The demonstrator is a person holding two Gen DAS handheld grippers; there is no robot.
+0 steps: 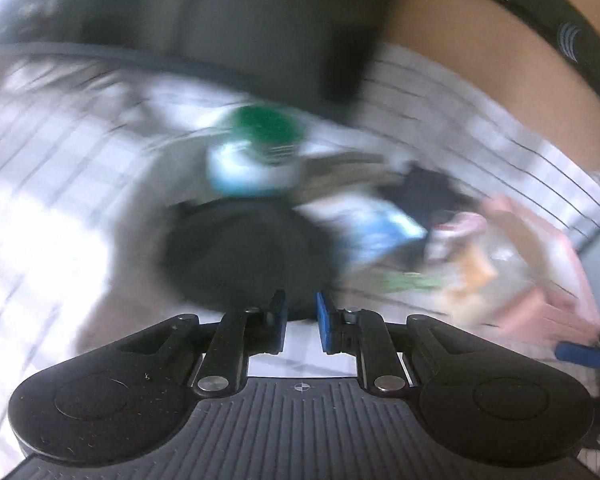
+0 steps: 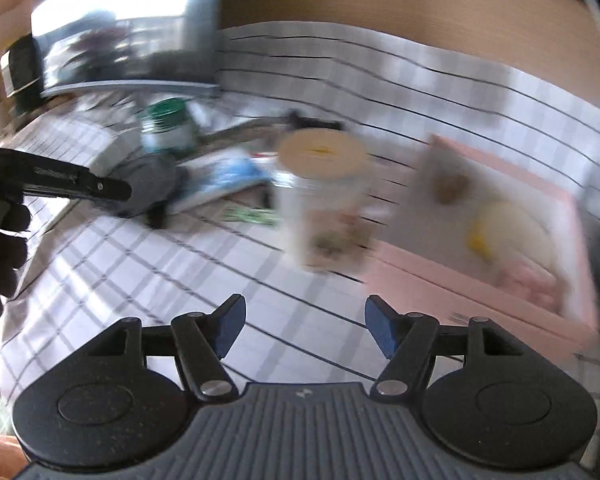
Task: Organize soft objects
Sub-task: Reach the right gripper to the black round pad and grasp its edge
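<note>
Both views are motion-blurred. My left gripper [image 1: 301,312] has its blue pads close together with a narrow gap, right at a round dark soft object [image 1: 244,252] on the checked tablecloth; whether it grips it I cannot tell. In the right wrist view the left gripper [image 2: 116,190] reaches the same grey round object [image 2: 152,186]. My right gripper [image 2: 305,320] is open and empty above the cloth, short of a tall white cup with a tan lid [image 2: 324,196]. A pink tray [image 2: 480,292] holds a few soft items [image 2: 504,228].
A green-lidded jar [image 1: 260,148] stands behind the dark object, also in the right wrist view [image 2: 166,124]. A blue-white packet [image 2: 224,178] and a green strip [image 2: 252,216] lie on the cloth. A dark monitor [image 2: 128,28] stands at the back left.
</note>
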